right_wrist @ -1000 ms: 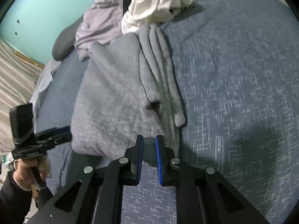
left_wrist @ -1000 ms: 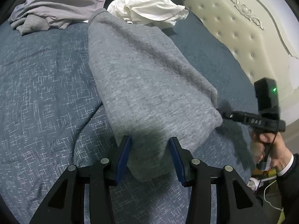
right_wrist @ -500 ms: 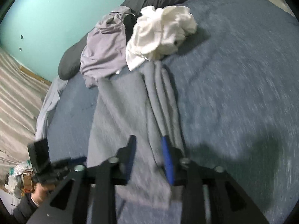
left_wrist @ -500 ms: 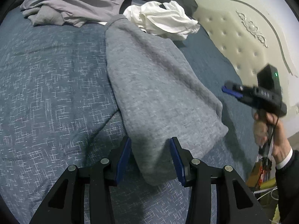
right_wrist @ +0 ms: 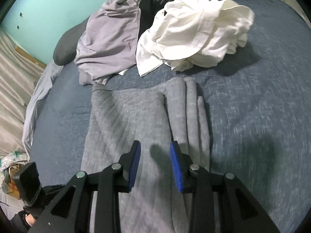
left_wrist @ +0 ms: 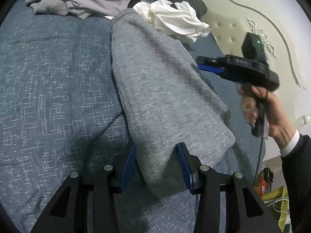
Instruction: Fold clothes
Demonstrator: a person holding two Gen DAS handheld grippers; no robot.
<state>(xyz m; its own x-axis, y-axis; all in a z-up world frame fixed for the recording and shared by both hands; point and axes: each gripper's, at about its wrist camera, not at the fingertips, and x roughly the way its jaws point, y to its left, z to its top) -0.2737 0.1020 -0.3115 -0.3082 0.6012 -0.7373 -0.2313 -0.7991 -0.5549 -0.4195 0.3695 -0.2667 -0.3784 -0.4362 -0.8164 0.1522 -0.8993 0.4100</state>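
Observation:
A grey knit garment [left_wrist: 155, 89] lies lengthwise on the blue bedspread, folded over with its sleeves laid along one side [right_wrist: 190, 108]. My left gripper [left_wrist: 157, 165] is open, its blue pads on either side of the garment's near corner. My right gripper [right_wrist: 155, 161] is open and empty, hovering above the garment's near part; it also shows in the left wrist view [left_wrist: 210, 66], held in a hand at the right. The left gripper's body [right_wrist: 29, 182] shows at the lower left of the right wrist view.
A crumpled white garment [right_wrist: 194, 31] and a lilac-grey garment [right_wrist: 110, 36] lie at the far end of the bed [right_wrist: 262, 97], by dark pillows [right_wrist: 64, 50]. A padded cream headboard [left_wrist: 233, 29] stands at the right. Clutter lies on the floor beside the bed [right_wrist: 11, 163].
My right gripper has let go of the garment's edge, opened, and lifted forward over it. My left gripper stays open around the near corner.

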